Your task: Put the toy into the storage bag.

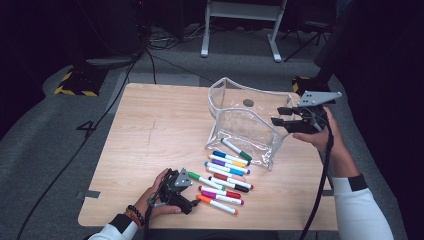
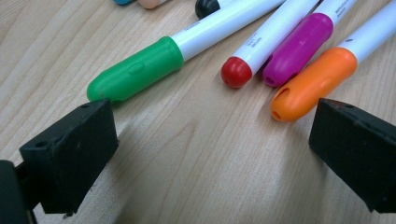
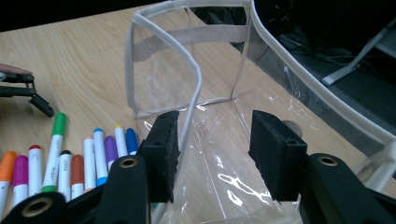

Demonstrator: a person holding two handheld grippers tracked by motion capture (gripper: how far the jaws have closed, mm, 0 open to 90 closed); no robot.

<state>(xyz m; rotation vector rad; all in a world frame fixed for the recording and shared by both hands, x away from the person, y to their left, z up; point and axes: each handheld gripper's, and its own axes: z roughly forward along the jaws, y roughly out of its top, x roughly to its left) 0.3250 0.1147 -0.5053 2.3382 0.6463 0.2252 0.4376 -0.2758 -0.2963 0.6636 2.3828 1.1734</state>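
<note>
A clear plastic pouch [image 1: 245,125] with white trim stands open on the wooden table [image 1: 160,130]. Several coloured markers [image 1: 227,175] lie in a row in front of it. My left gripper [image 1: 187,190] rests on the table at the row's near end, open. Its jaws [image 2: 212,144] stand wide apart, with the green-capped marker [image 2: 135,72] and the orange-capped marker [image 2: 313,84] just beyond the tips. My right gripper [image 1: 276,116] hovers at the pouch's right side, open. The pouch's rim [image 3: 189,84] runs between its jaws [image 3: 215,144] close to the left pad, and nothing is pinched.
A black cable [image 1: 95,125] runs across the grey floor left of the table. A white stand [image 1: 240,25] sits behind the table. Yellow-black hazard tape [image 1: 75,82] marks the floor at the far left. The other hand's gripper [image 3: 28,93] lies at the left edge of the right gripper view.
</note>
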